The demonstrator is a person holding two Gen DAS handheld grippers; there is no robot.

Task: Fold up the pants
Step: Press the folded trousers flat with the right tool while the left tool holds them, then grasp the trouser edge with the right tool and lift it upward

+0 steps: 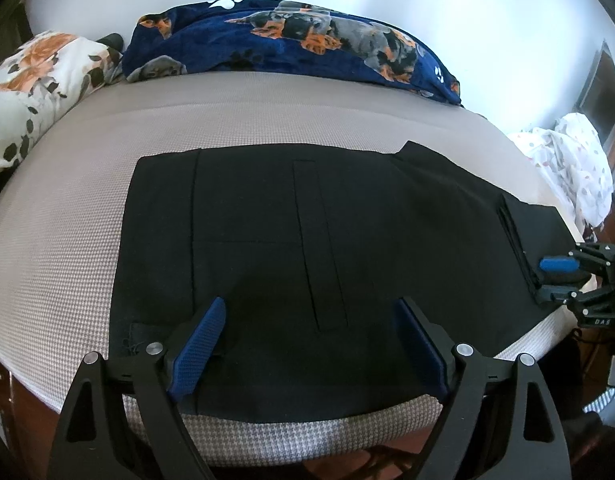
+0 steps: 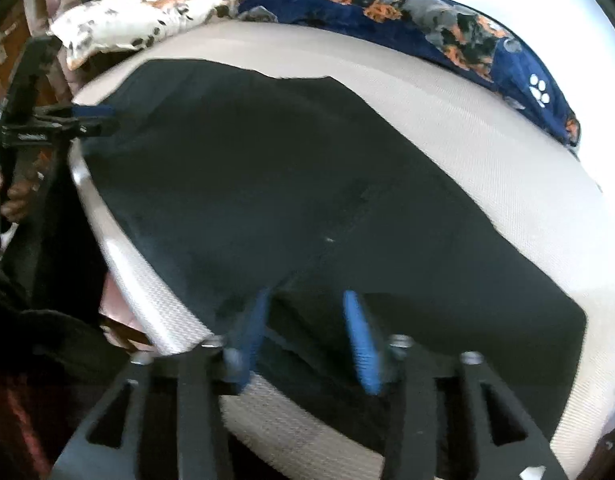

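The flat black fabric pants point(image 1: 327, 248) lay on the grey woven-cover mattress point(image 1: 67, 240); the navy dog-print blanket point(image 1: 291, 44) sat behind them.

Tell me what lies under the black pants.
The black pants lie flat on the bed's grey houndstooth mattress cover, which shows on every side of them. Whatever sits directly beneath the fabric is covered.

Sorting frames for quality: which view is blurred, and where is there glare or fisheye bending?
Left wrist view: sharp, the wall blown out white, the bed edge bowed by fisheye. Right wrist view: motion-blurred, the right gripper fingers smeared, the pants lacking detail, bright glare at the right edge.
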